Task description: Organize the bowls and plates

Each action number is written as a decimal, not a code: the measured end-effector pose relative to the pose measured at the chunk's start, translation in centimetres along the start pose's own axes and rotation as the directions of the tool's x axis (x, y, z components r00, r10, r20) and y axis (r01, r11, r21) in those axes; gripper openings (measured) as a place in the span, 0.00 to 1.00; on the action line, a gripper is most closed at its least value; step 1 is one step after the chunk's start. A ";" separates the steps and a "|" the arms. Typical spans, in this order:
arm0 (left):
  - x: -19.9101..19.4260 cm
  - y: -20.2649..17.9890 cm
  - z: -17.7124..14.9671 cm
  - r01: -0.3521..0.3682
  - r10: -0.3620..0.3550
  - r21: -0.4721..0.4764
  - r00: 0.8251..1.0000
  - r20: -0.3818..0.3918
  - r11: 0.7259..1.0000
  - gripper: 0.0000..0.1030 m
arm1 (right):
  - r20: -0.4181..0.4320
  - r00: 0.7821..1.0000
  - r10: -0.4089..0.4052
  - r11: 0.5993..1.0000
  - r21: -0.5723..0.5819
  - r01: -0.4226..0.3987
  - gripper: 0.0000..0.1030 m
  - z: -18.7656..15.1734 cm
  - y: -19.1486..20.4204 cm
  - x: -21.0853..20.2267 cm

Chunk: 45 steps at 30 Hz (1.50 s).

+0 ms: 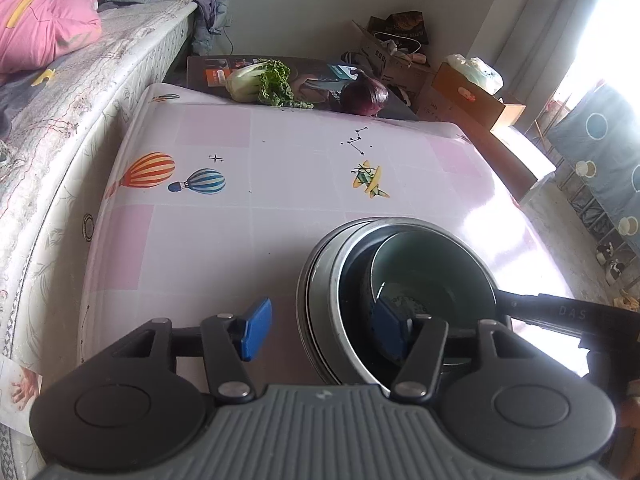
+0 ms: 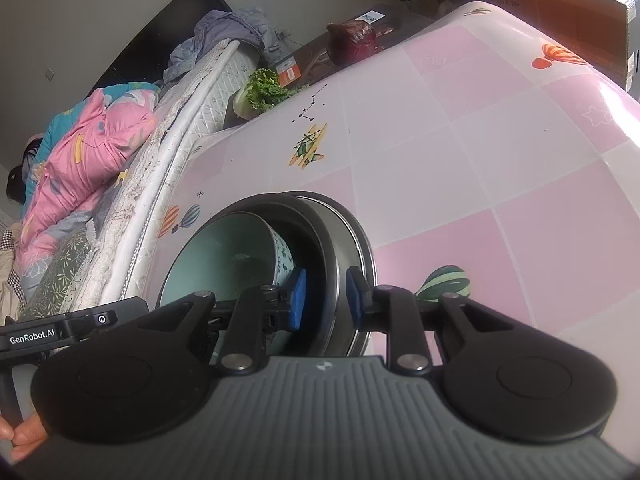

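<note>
Lower centre: left tongs (image 1: 324, 332) stood open astride the nested bowls' (image 1: 352, 264) rim; right tongs (image 2: 326, 300) stood slightly open around the steel wall, pads clear.

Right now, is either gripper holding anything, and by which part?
Nothing held. The left gripper is open astride the steel bowls' rim; the right gripper straddles it too, pads apart.

Left wrist view: close above the nested bowl stack (image 1: 400, 280), angled down across the worktop (image 1: 240, 220), facing the bed (image 1: 80, 120) and far wall. Right wrist view: rolled, just as close on the stack's (image 2: 280, 248) opposite side, facing the bed (image 2: 160, 160). Shared: stack, worktop, bed, cabbage (image 1: 260, 80) (image 2: 260, 90).
</note>
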<state>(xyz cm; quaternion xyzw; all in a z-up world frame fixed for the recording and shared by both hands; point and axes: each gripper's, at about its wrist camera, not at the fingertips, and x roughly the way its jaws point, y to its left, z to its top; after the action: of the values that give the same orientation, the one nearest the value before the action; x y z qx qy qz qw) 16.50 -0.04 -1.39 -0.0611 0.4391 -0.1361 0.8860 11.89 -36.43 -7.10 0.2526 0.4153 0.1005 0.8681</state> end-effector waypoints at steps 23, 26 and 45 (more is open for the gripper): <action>-8.3 -3.9 -3.8 -0.168 0.125 0.163 0.961 0.246 0.972 1.00 | 0.257 0.953 -0.160 0.927 -0.293 0.235 0.99 -7.3 4.6 -12.5; -8.8 -4.3 -4.4 -0.201 0.158 0.154 0.954 0.254 0.968 1.00 | 0.279 0.942 -0.189 0.895 -0.345 0.282 0.99 -8.8 6.0 -13.4; -6.0 -2.8 -6.1 -0.303 0.301 0.093 0.953 0.041 0.948 1.00 | 0.216 0.932 -0.290 0.890 -0.297 0.346 0.99 -9.5 8.1 -12.0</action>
<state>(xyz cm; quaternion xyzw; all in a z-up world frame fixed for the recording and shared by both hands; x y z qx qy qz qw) 7.65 -0.89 0.14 0.0486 0.4244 -0.0195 0.9040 -2.80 -30.80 0.14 0.0394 0.3544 0.0036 0.9343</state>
